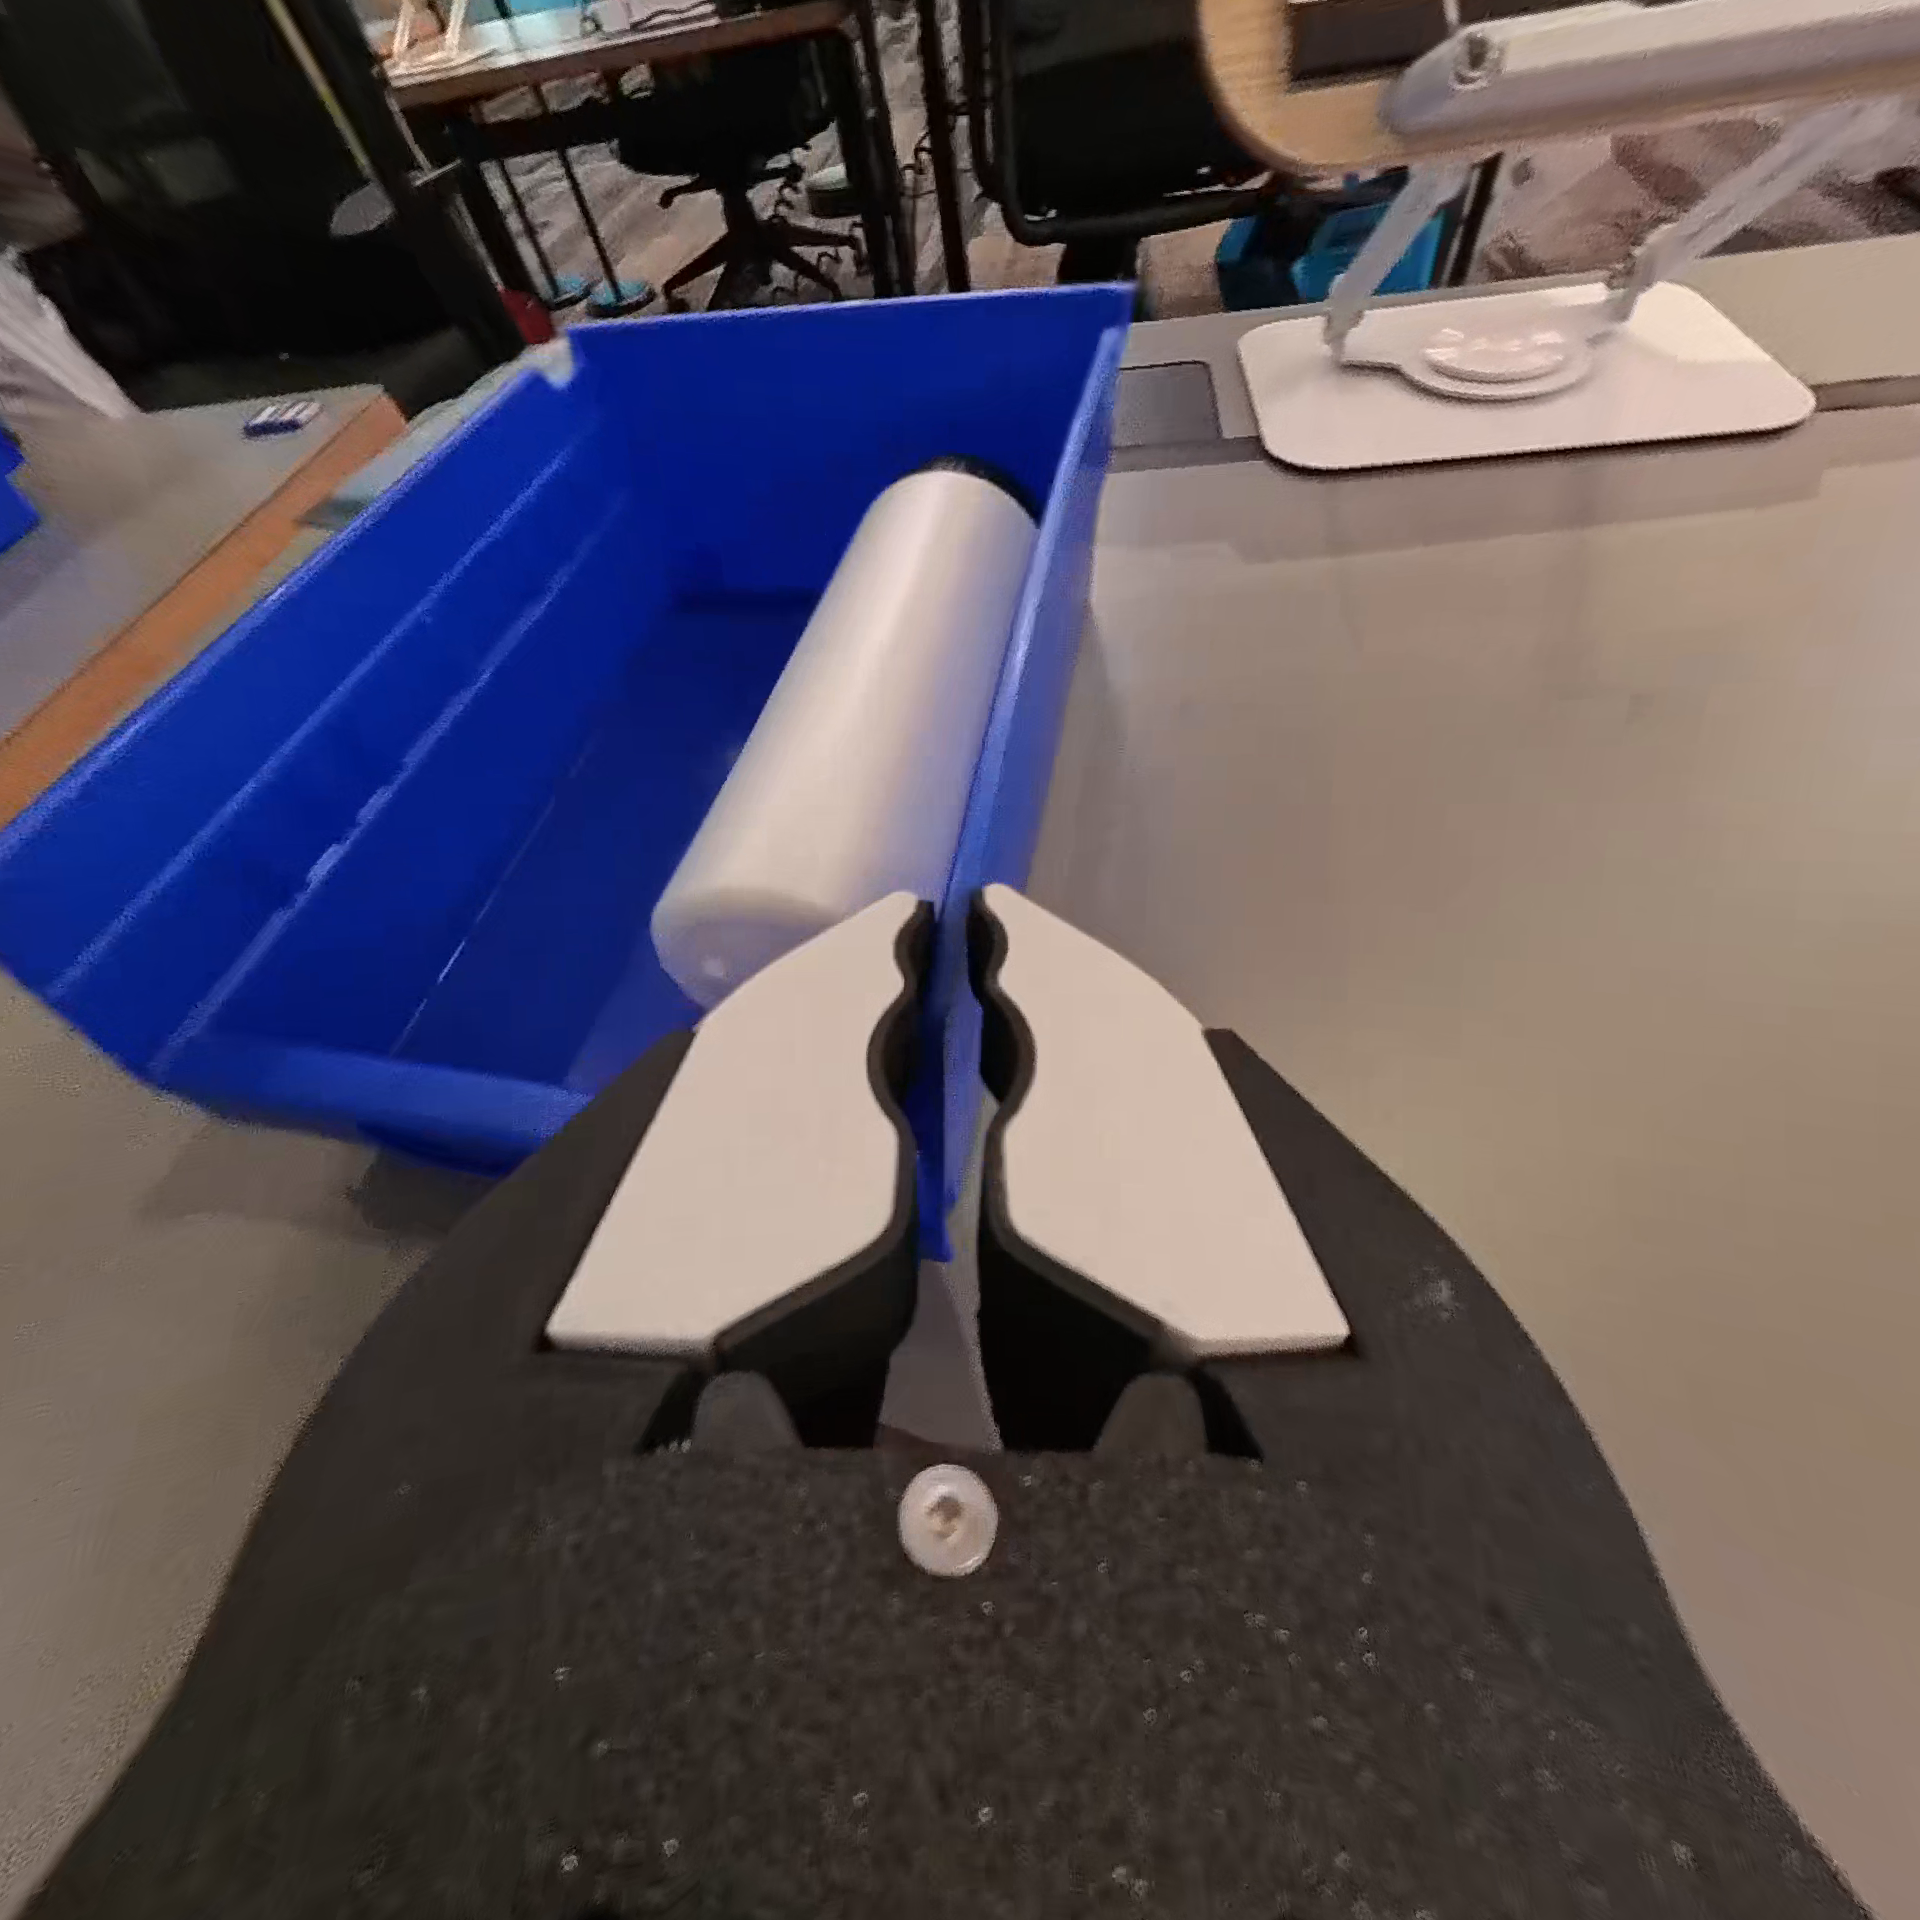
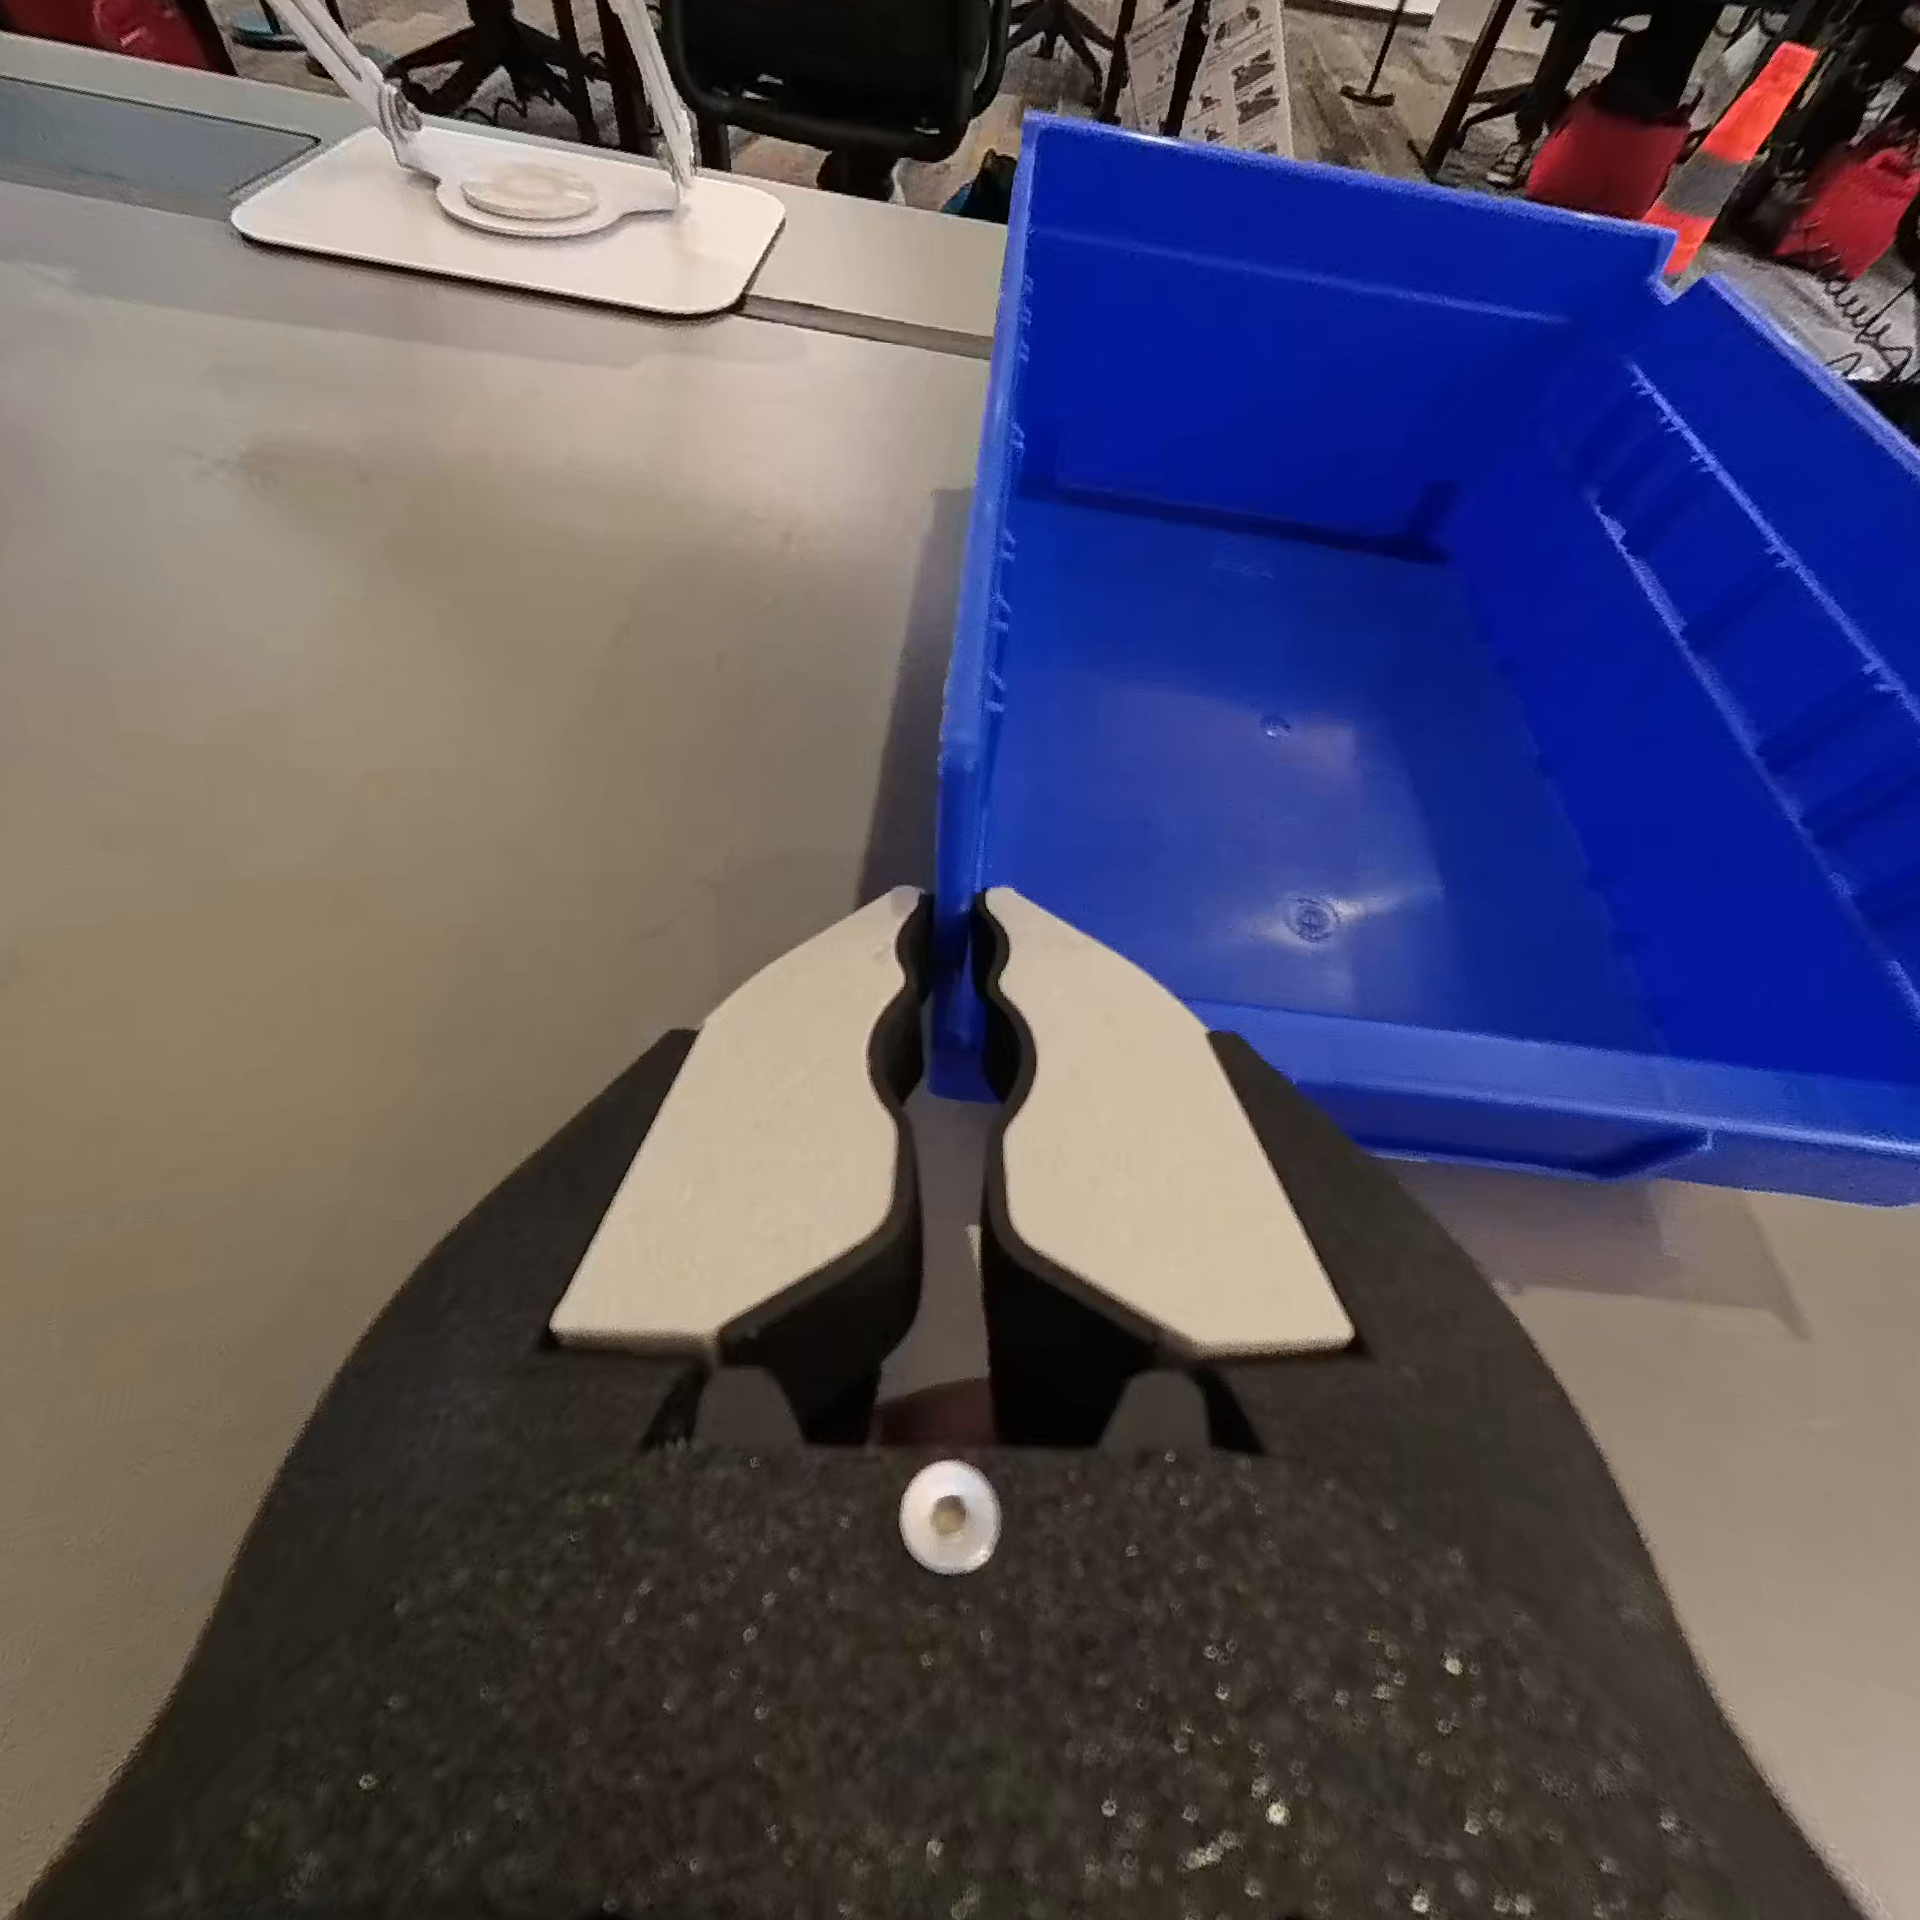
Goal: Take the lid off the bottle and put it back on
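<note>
Over at 12 o'clock off the left gripper (image 1: 951,914), white bottle (image 1: 862,717) lying inside a blue bin (image 1: 416,675), probably light, stiff, slippery, best grabbed mid-body, both grippers clamped narrow on bin walls, right gripper (image 2: 951,914) on another blue bin (image 2: 1299,727).

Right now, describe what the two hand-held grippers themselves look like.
Both look identical. The left hand-held gripper and right hand-held gripper each have a broad black, speckled, grainy body with one silver screw at its centre. The two fingers carry pale grey top plates over black pads with wavy inner edges. No cables, sleeves or hands show.
</note>
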`<state>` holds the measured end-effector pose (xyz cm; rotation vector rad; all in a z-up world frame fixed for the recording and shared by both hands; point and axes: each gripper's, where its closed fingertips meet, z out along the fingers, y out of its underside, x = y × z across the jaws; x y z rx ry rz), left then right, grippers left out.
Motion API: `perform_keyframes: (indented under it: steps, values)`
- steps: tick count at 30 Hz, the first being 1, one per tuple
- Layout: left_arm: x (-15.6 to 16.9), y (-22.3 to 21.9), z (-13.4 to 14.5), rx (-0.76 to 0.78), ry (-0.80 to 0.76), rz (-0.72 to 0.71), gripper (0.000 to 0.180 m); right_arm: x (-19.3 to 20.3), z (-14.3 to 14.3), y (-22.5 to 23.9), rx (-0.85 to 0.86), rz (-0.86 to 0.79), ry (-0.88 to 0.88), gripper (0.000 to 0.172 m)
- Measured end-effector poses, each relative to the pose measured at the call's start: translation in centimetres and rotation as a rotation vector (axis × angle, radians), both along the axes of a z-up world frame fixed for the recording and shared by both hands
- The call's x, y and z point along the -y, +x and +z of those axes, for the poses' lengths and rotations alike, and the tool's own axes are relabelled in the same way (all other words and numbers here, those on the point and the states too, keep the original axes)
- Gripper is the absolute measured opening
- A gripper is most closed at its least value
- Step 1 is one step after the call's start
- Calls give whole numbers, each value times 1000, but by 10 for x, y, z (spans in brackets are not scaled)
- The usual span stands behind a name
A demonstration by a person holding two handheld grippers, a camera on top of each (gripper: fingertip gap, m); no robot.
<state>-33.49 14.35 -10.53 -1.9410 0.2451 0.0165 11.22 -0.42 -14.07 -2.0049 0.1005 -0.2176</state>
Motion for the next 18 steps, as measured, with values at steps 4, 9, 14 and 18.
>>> perform_keyframes:
  steps: [4,9,14,18]
  values:
    - [9,-9,1,46,24,84,6,-4,0,-1,-4,5,0,6]
    - [1,10,1,-30,41,43,4,-6,0,-3,8,14,-1,6]
    - [0,4,1,-40,36,-54,4,-6,0,-4,12,37,-3,6]
    - [-2,-12,0,-20,26,-105,4,-8,0,-6,-11,45,3,7]
